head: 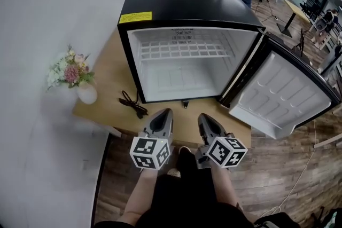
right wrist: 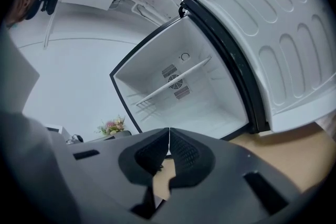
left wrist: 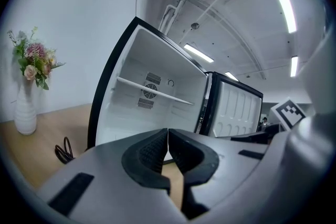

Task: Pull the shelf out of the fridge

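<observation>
Two tools hover side by side over the counter's [head: 184, 124] near edge: the left gripper [head: 166, 111] and the right gripper [head: 203, 116]. Each has its jaws pressed together on nothing. The fridge [head: 181, 4] stands at the back of the counter, its door [head: 283, 94] swung wide past the right edge. The shelf [head: 179, 50] sits high inside, level, running wall to wall.

To my eye the reach is the step in hand. Both sets of jaws should part before they go in. Each gripper should then take the shelf's front bar near its own end, and the two should draw back together and level, so that neither side jams. The right gripper needs to stay clear of the door. The cable [head: 133, 104] by the fridge's front left corner and the vase [head: 86, 94] at the counter's left edge look safely aside.
</observation>
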{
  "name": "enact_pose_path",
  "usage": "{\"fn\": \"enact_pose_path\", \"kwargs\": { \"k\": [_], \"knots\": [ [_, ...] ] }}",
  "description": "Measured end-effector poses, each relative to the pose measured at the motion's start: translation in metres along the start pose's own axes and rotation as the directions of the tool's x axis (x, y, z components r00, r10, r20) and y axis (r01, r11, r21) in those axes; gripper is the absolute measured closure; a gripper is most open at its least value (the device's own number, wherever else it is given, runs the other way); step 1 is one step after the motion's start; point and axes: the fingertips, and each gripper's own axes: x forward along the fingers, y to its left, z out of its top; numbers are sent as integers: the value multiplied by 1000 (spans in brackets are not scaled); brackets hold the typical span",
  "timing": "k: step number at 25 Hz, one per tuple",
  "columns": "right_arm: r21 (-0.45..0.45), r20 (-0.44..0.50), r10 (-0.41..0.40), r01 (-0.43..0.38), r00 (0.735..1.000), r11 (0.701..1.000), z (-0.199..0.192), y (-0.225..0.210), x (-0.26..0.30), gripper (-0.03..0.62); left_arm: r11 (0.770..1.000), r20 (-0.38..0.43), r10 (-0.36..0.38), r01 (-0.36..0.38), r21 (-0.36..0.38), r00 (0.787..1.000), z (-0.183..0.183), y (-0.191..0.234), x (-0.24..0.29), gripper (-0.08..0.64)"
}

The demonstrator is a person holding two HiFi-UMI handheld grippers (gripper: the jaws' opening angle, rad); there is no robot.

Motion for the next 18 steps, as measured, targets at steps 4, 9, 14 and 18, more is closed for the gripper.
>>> {"fn": "enact_pose_path", "kwargs": {
  "k": [4, 9, 14, 18],
  "knots": [
    [-12, -10, 9, -9, 1000, 1000, 13, -4, 16, 600, 1000, 11, 24, -24, -12, 1000, 9, 10, 14, 554],
    [10, -6, 23, -23, 1000, 1000, 26, -12, 36, 600, 999, 21, 37, -36, -19, 999, 16, 17, 31, 554],
    [72, 10, 60, -61, 998, 996, 39, -12, 52, 600, 998, 34, 51, -50, -32, 998, 24, 25, 46, 554],
    [122, 36, 80, -84, 996, 989, 54, -15, 60, 600, 997, 58, 60, -56, -61, 997, 33, 29, 56, 554]
  ]
}}
